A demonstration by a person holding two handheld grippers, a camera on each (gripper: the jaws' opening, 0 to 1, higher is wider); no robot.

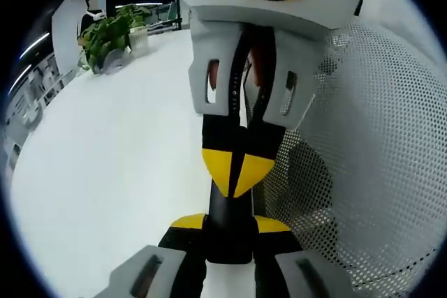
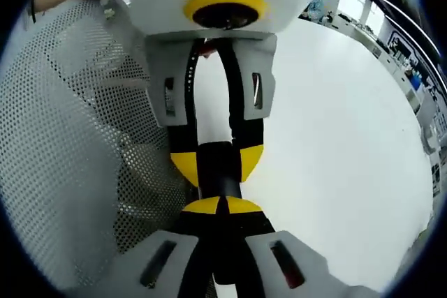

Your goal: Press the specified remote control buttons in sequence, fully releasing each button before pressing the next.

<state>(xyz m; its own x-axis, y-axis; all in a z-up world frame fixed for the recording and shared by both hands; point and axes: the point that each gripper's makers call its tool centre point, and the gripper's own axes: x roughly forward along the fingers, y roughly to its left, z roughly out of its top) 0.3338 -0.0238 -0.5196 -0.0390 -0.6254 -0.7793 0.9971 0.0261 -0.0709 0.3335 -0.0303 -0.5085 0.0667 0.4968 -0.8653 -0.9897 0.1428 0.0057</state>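
- Your left gripper is clamped on the remote control: in the left gripper view its two yellow-tipped jaws sit one on each side of the slim black body, which runs straight away from the camera between them.
- Your right gripper comes in from the top of that view with its jaws closed together, the yellow tips meeting in one point that rests against the far part of the remote.
- In the right gripper view the same meeting shows from the other side: your right gripper has its tips pinched together with nothing between them, set against the black remote, while the left gripper grips it by both edges just beyond.
- You cannot make out the buttons in either view.
- The white table lies beneath both tools.
- A potted plant stands at the table's far edge.
- White mesh fabric hangs beside the grippers.
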